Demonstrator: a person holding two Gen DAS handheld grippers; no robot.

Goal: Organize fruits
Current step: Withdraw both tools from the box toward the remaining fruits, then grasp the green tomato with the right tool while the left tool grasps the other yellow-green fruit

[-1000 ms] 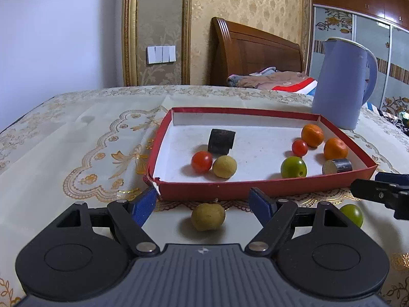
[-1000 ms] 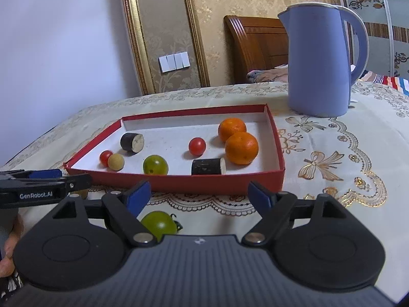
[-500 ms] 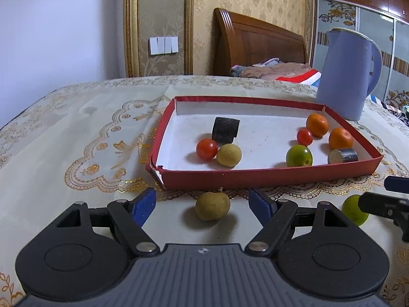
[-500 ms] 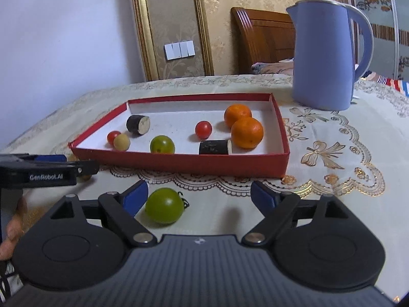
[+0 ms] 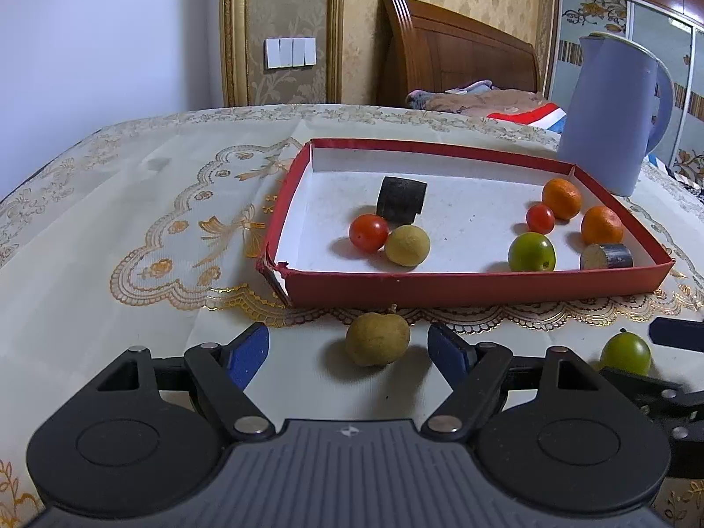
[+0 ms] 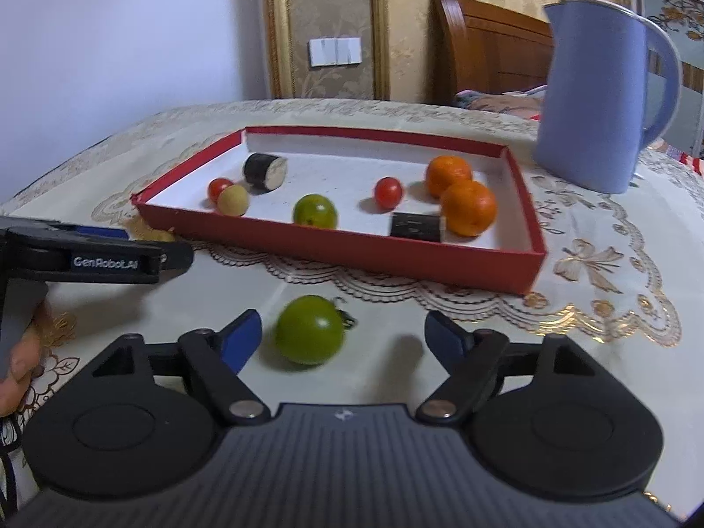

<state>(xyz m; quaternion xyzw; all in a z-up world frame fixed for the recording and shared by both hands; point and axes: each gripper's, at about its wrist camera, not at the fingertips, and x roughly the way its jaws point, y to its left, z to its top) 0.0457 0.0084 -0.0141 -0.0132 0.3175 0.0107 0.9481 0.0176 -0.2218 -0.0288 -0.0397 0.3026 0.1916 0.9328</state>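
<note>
Both were mid-pickup: left hand-held gripper (image 5: 347,347) spread wide around the brown fruit (image 5: 377,339), right hand-held gripper (image 6: 343,336) apart around the green tomato (image 6: 310,329). Next, I'd guess: squeeze, lift into the red tray (image 5: 475,287).

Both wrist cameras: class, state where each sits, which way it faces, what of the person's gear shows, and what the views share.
Left wrist view: rides the left tongs, open, facing the yellow-brown fruit before the red tray; the right tongs show at right.
Right wrist view: rides the right tongs, open, facing the green tomato; the left tongs and a hand show at left.
Shared: tray, tomato, blue jug.
</note>
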